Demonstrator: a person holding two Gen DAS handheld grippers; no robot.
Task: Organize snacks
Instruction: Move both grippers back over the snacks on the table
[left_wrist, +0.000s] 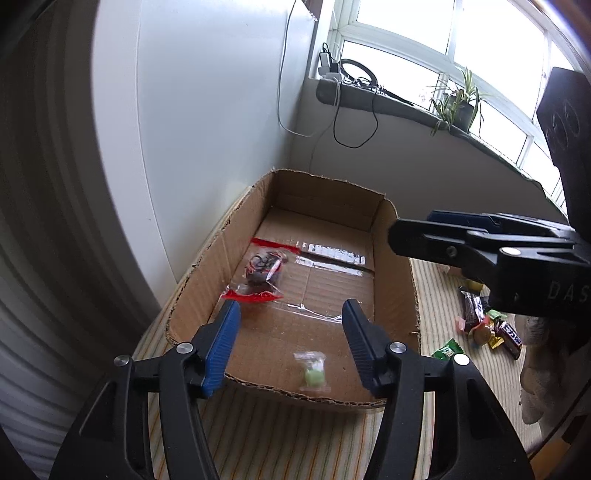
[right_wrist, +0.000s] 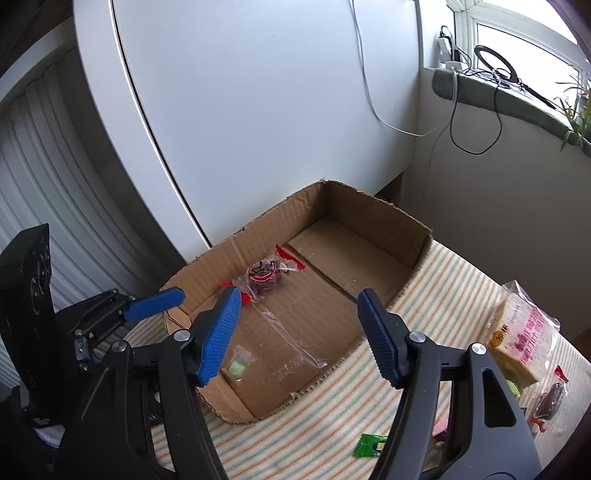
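The cardboard box (left_wrist: 236, 258) stood open-topped on a striped cloth (right_wrist: 436, 280), beside a white cabinet (right_wrist: 240, 110). Two snacks lay on the box floor: a red-edged clear packet holding a dark snack (left_wrist: 262, 267) toward the far left side, and a small clear wrapper holding a green candy (left_wrist: 313, 371) near the front wall.

The left gripper (left_wrist: 291, 347) was held over the front wall of the box, its jaws spread with nothing between the pads. The right gripper (right_wrist: 299, 334) was held over the box's near right portion, its jaws likewise spread and empty.

Outside the box, on the cloth, lay a green sachet (right_wrist: 369, 445), a large clear bag with pink print (right_wrist: 524, 332), and a cluster of small wrapped sweets (left_wrist: 487, 328). A potted plant (left_wrist: 460, 103) stood on the windowsill (left_wrist: 399, 107).
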